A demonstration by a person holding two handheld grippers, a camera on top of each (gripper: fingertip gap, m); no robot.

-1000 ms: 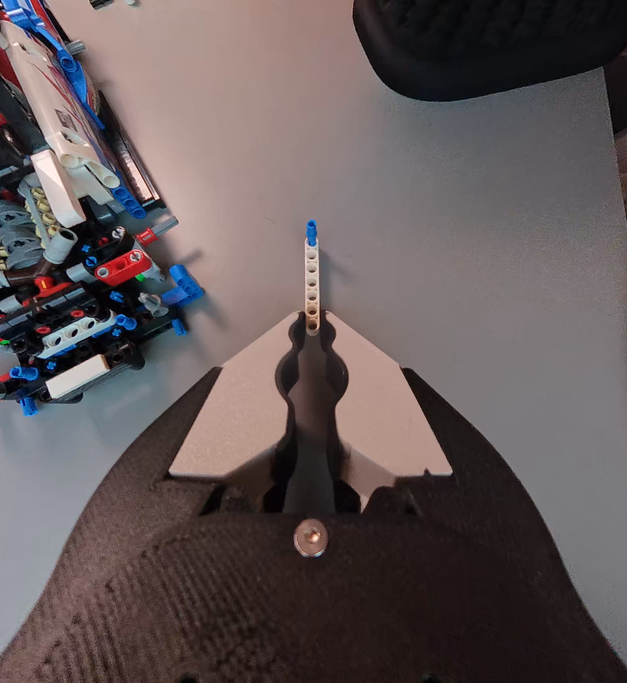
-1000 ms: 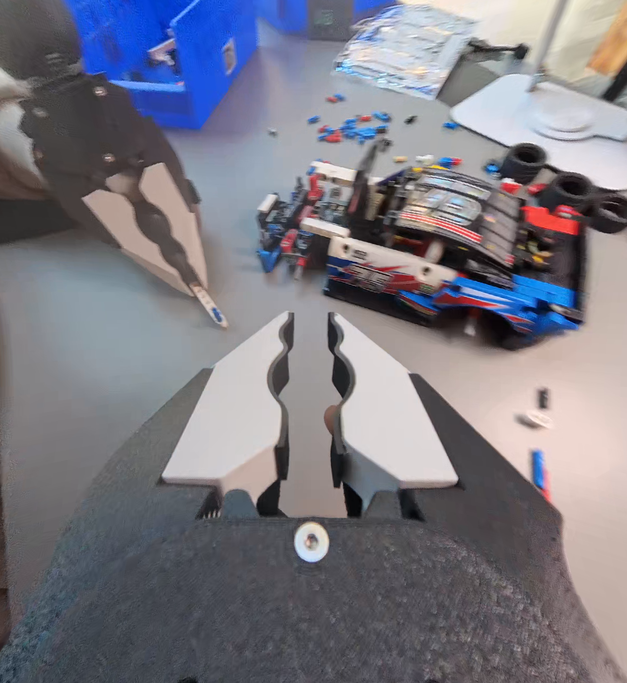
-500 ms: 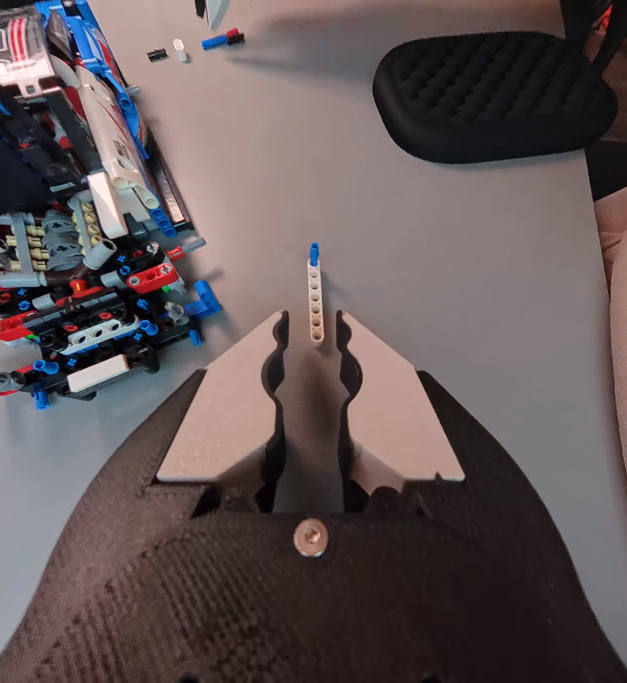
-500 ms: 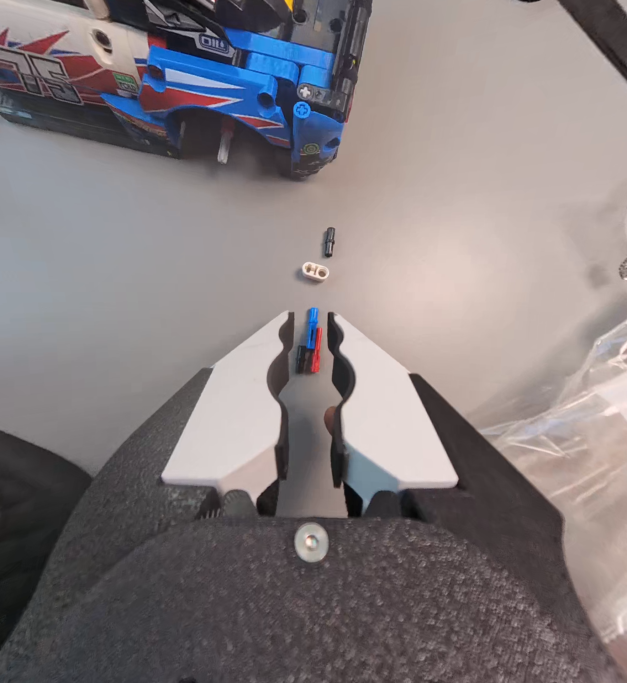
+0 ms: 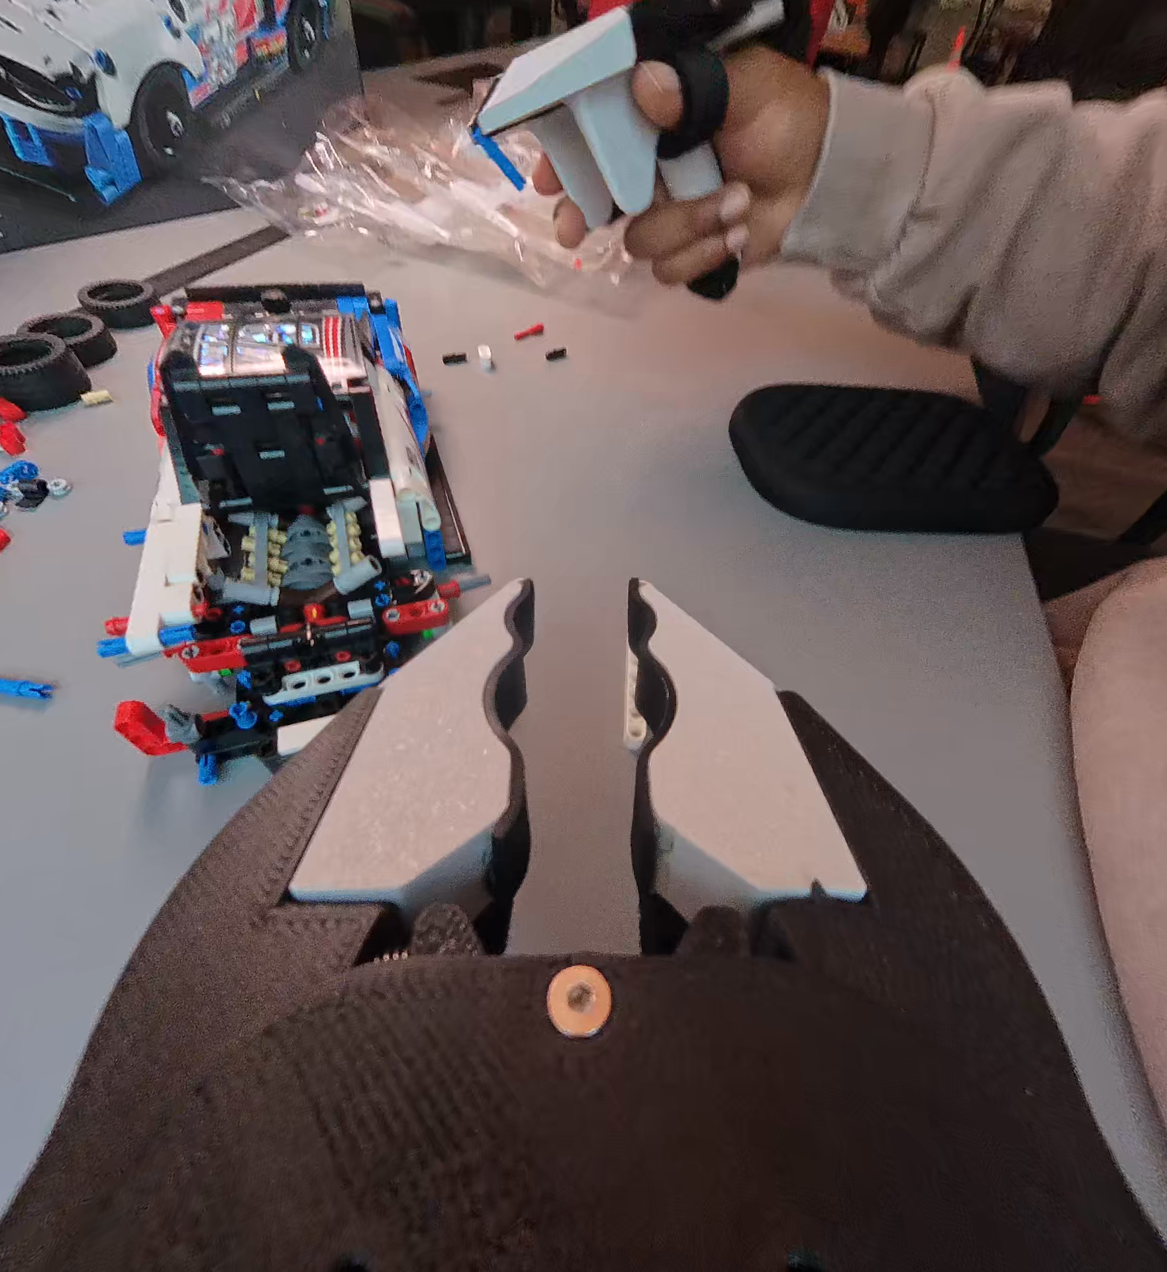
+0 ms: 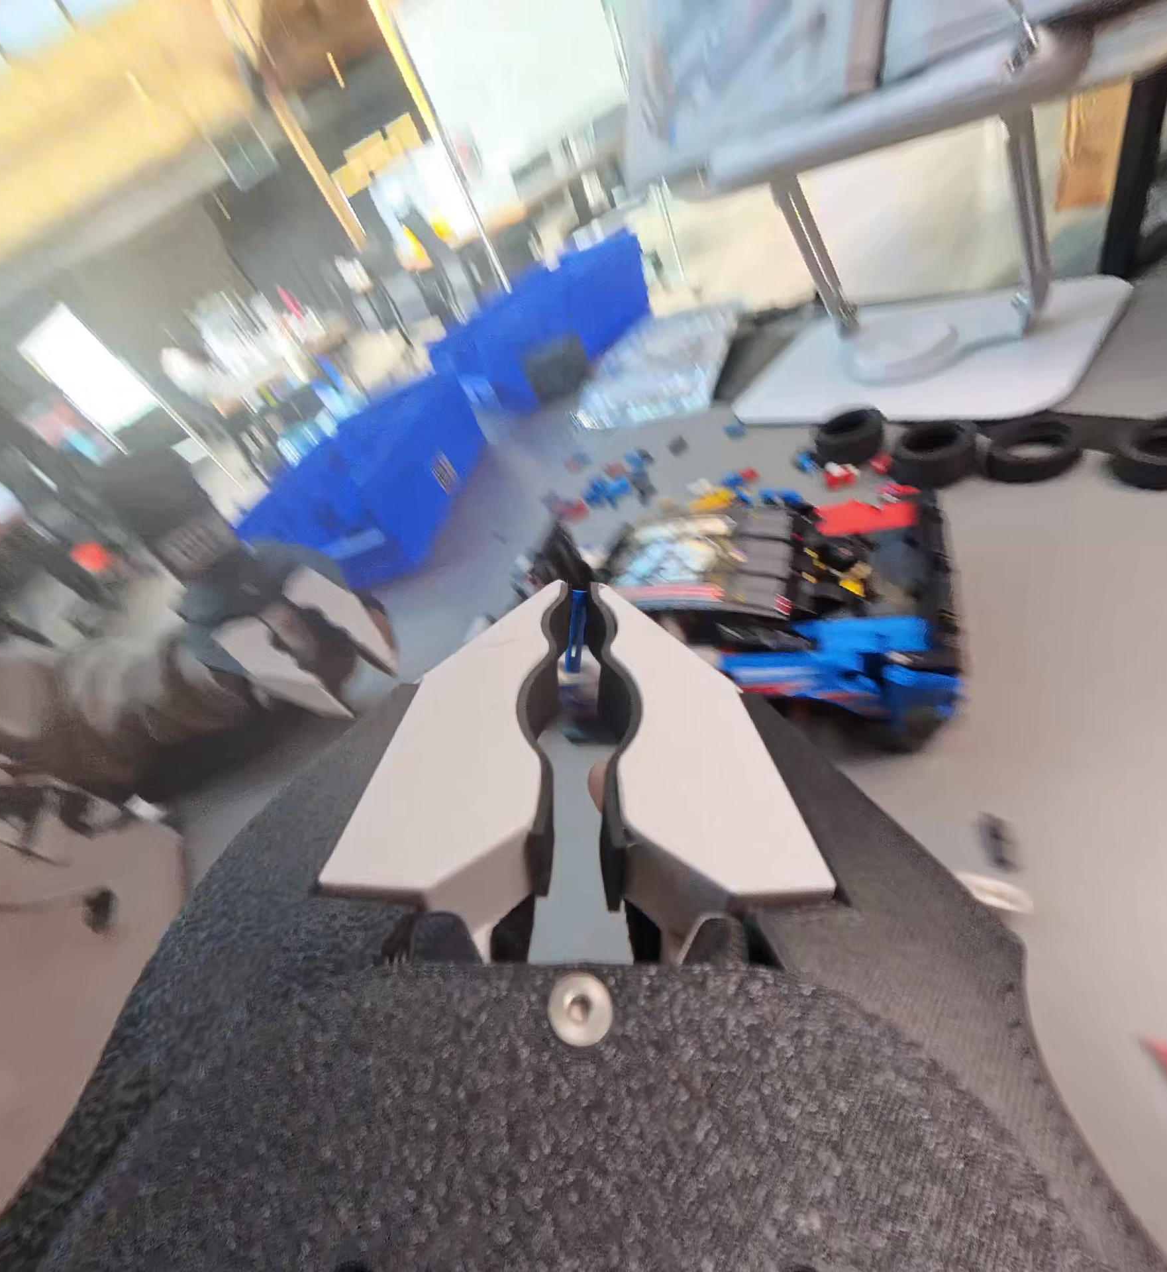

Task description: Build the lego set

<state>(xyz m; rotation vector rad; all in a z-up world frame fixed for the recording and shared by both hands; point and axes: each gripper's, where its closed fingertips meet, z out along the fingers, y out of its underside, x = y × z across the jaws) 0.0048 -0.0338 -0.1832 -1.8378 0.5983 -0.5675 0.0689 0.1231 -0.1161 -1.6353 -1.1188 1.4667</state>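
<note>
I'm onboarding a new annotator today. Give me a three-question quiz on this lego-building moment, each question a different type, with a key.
1. True or false: the left gripper is shut on the white beam.
2. What does the right gripper hold? A) a black tyre B) a blue pin C) a red pin
3. Fill in: beyond the lego car on the grey table lies a row of loose black ____.

Key: 1 false, it is open; 2 B; 3 tyres.
</note>
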